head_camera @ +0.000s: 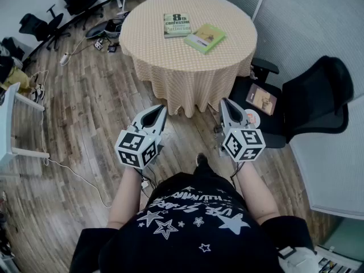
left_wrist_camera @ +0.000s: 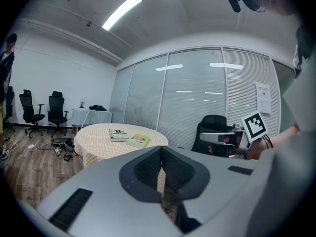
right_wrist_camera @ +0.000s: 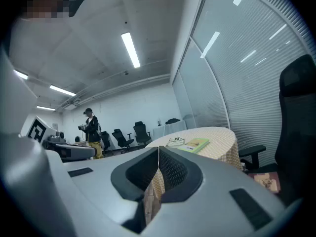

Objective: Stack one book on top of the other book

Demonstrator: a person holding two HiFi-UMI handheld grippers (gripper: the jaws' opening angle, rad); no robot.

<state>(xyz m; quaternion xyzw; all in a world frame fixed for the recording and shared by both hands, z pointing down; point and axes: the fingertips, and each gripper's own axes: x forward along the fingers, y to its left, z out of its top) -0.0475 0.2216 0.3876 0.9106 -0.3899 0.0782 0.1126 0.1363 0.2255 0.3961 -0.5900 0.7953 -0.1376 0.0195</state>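
Head view: from the person's [head_camera: 193,220] head, facing steeply down and forward; round table [head_camera: 153,56] ahead, well apart. Left gripper view and right gripper view: low, near level, along own jaws, facing that table from afar. All three share the tabletop, pale book [head_camera: 177,25] and green book [head_camera: 205,37].

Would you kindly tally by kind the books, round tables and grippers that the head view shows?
Books: 3 (8th Confession book and green book lying side by side on the table; brown book on the black chair)
Round tables: 1
Grippers: 2 (left gripper and right gripper, both shut and empty)
Total: 6
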